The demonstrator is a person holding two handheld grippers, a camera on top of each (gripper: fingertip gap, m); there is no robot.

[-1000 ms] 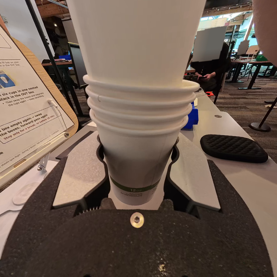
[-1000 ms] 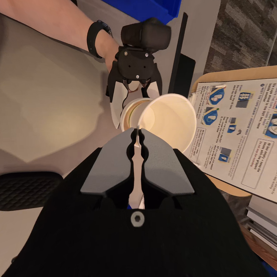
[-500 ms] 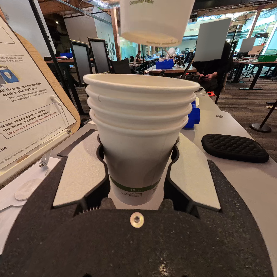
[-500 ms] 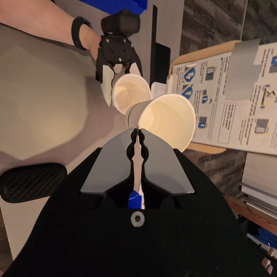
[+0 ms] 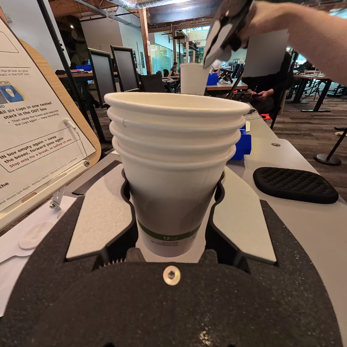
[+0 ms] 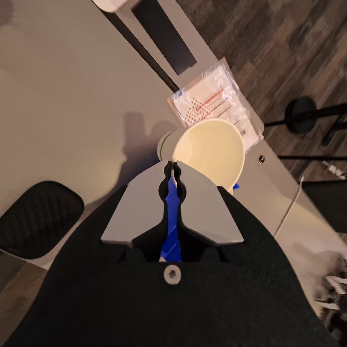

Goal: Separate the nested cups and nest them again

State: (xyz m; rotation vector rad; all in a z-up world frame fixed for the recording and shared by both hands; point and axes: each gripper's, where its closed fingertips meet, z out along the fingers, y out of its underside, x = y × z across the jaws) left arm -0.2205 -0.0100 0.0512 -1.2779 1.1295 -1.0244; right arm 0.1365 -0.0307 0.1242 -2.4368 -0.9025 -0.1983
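Observation:
A nested stack of several white paper cups stands upright between the fingers of my left gripper, which is shut on the bottom cup's wall. My right gripper is shut on the rim of a single white cup, pinching its near edge. In the left wrist view that single cup hangs in the air beyond and above the stack, with the right gripper gripping its rim from the upper right. A blue bin shows through the gap under the right gripper's fingers.
A black textured pad lies on the grey table to the right. An instruction board on a stand leans at the left. A blue bin sits behind the stack. A plastic-sleeved sheet lies at the table edge.
My right gripper pulled the top cup up out of the stack, then carried it away to the far right over the blue bin. The left gripper and its stack stayed still.

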